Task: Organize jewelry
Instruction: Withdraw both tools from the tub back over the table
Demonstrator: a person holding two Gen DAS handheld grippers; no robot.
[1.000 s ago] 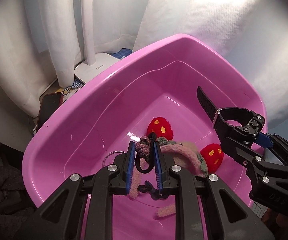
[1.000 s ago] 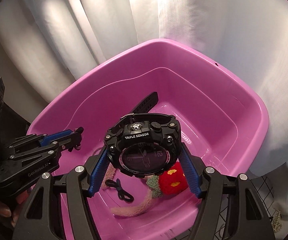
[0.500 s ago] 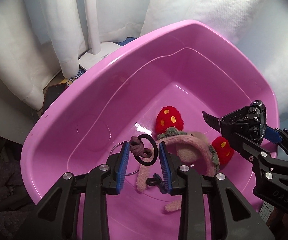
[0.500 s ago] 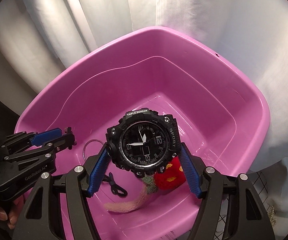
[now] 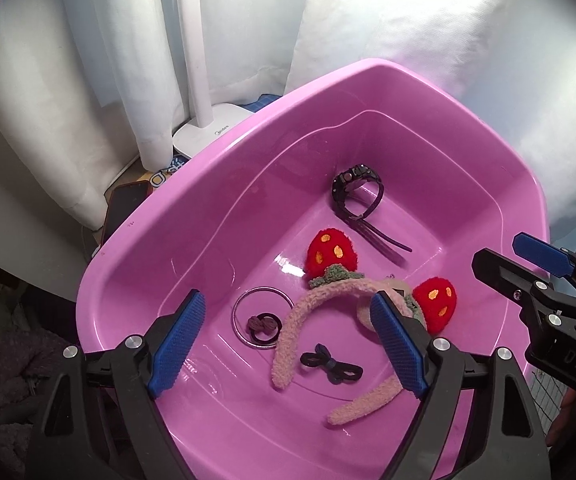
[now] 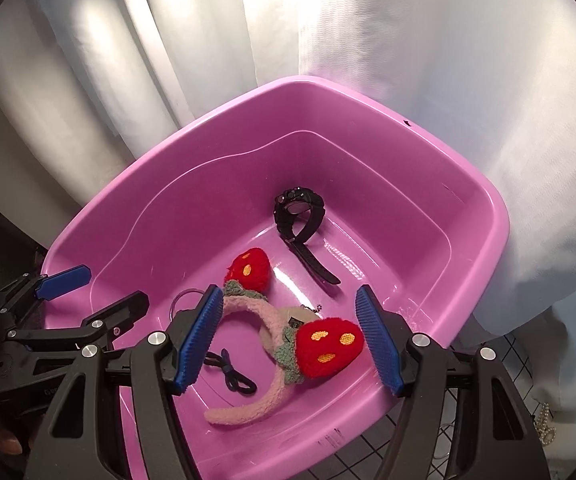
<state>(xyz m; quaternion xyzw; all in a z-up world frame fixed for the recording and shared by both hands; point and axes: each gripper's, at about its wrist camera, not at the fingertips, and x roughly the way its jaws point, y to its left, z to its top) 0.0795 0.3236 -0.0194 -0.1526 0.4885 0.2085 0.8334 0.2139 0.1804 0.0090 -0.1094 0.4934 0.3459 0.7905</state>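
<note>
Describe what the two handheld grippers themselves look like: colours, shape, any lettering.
Both are black plastic frames with angular, strutted arms and silver screw heads. Each finger ends in a blue ribbed pad. The left gripper shows partial white lettering in the right wrist view; the right gripper reads "DAS" in the left wrist view. No cables or sleeves show.

both wrist cameras look steeply down, close above the pink tub [image 5: 160, 216]. left views from the tub's left, right from its right; both share the tub floor.
</note>
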